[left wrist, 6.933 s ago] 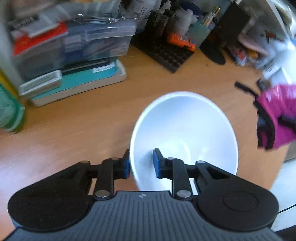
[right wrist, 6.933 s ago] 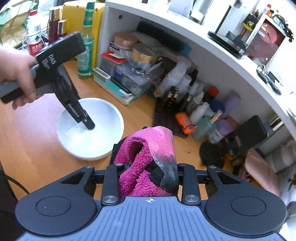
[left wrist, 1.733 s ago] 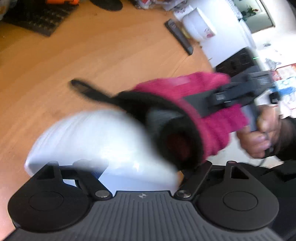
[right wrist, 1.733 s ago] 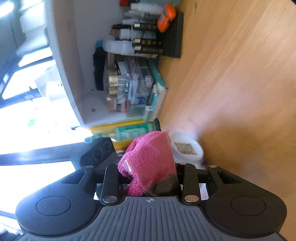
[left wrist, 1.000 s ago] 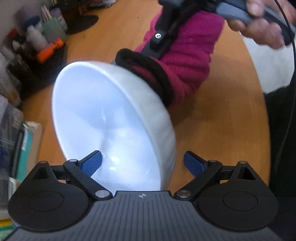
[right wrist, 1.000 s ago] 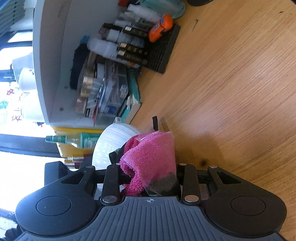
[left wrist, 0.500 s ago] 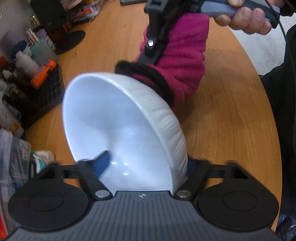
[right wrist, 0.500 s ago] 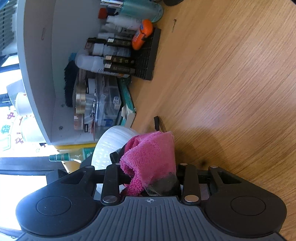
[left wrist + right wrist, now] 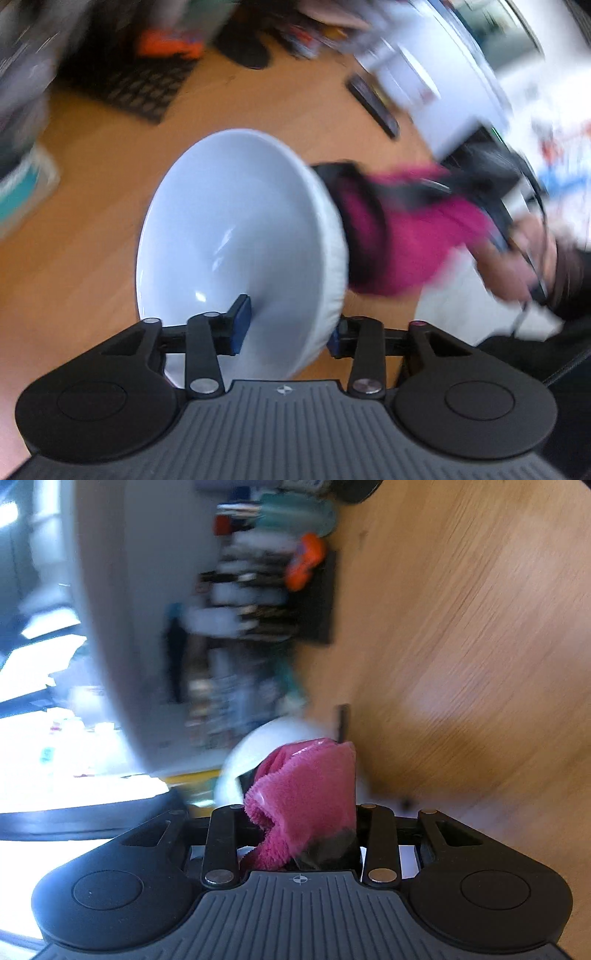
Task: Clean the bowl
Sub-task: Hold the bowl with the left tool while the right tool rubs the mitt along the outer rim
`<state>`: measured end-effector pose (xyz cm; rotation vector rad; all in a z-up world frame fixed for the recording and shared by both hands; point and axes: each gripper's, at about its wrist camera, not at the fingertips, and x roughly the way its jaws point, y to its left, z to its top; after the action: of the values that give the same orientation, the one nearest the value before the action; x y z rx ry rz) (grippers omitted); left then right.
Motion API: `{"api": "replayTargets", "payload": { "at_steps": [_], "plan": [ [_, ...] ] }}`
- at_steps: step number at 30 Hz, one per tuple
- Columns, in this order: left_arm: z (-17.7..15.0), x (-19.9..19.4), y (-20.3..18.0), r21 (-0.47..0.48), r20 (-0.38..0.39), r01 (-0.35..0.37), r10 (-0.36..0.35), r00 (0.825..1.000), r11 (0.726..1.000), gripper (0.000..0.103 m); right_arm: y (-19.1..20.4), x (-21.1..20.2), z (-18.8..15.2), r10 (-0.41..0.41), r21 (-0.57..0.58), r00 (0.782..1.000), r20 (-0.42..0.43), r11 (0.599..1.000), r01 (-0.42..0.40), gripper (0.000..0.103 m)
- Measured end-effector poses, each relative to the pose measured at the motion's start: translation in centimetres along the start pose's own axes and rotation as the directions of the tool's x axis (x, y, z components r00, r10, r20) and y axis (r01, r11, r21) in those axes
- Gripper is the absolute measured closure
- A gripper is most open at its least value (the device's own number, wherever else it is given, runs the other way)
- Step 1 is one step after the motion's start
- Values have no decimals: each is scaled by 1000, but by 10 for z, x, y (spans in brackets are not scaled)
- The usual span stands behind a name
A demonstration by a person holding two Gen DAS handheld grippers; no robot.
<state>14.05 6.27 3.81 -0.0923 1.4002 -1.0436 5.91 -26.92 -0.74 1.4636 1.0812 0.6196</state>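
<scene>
My left gripper (image 9: 286, 330) is shut on the white bowl (image 9: 236, 236), one blue pad inside and one outside the near wall, holding it tilted above the wooden table (image 9: 92, 206). My right gripper (image 9: 299, 827) is shut on a pink cloth (image 9: 306, 786) with a black band. In the left wrist view the pink cloth (image 9: 410, 243) presses against the bowl's outer right side. In the right wrist view a part of the bowl (image 9: 251, 753) shows just behind the cloth.
A white shelf (image 9: 122, 627) packed with bottles and boxes stands along the table's far side. A black mat (image 9: 133, 85) with an orange tube (image 9: 170, 46) lies near it. A black remote (image 9: 373, 105) lies on the table. The frames are motion-blurred.
The left gripper has swung with the bowl, so the shelf side has moved up and left in its view. The pink cloth has slid from the bowl's upper rim to its right outer side.
</scene>
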Motion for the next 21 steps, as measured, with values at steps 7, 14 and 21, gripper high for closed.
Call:
{"api": "replayTargets", "payload": {
  "at_steps": [7, 14, 21],
  "plan": [
    [0, 3, -4, -1, -30, 17, -17, 999, 1000, 51, 40, 22, -3, -70, -233, 996, 56, 969, 81, 67],
    [4, 6, 2, -22, -27, 0, -1, 1000, 1000, 42, 0, 6, 18, -131, -198, 976, 174, 966, 165, 64],
    [14, 17, -11, 59, -68, -72, 76, 995, 996, 34, -21, 11, 28, -241, -174, 945, 222, 944, 281, 64]
  ]
}}
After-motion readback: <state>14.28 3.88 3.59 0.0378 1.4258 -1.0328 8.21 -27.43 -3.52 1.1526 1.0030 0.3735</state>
